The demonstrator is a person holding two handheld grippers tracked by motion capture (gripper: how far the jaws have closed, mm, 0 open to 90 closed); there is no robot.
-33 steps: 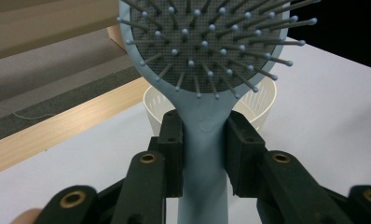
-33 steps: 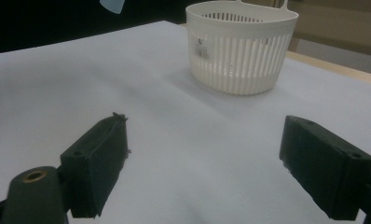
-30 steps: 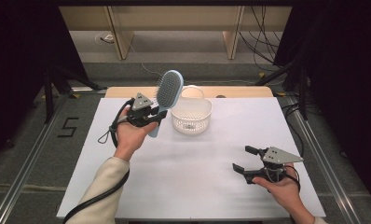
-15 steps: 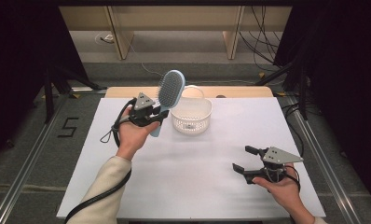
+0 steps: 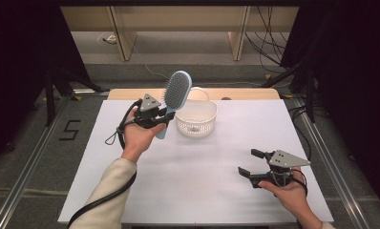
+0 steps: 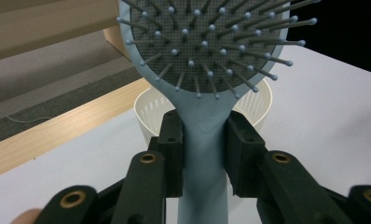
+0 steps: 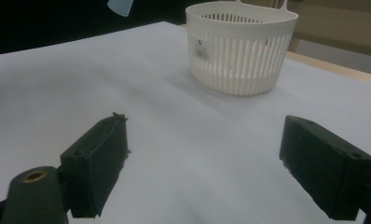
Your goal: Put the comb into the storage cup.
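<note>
- beside the basket [image 5: 195, 119], left gripper [image 5: 155, 116] clamps the brush [image 5: 174, 93] handle, head raised.
- nearer than the basket, right gripper [image 5: 248, 162] rests, jaws apart, empty.

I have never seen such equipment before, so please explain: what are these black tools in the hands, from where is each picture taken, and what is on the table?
A person sits at a white table and holds a hand-operated tool in each hand. Each tool is a gripper with two black jaws.

The high view comes from a fixed camera above the person, looking forward and down. The two other pictures come from small cameras mounted on the grippers, each looking along its own jaws.

The left gripper is closed on the handle of a light blue hairbrush, held up in the air with the bristle head pointing upward. In the left gripper view the pads press on the handle from both sides.

The right gripper is open, holds nothing, and is low over the table near the person.

A white slotted plastic basket stands on the table, beside the brush.
</note>
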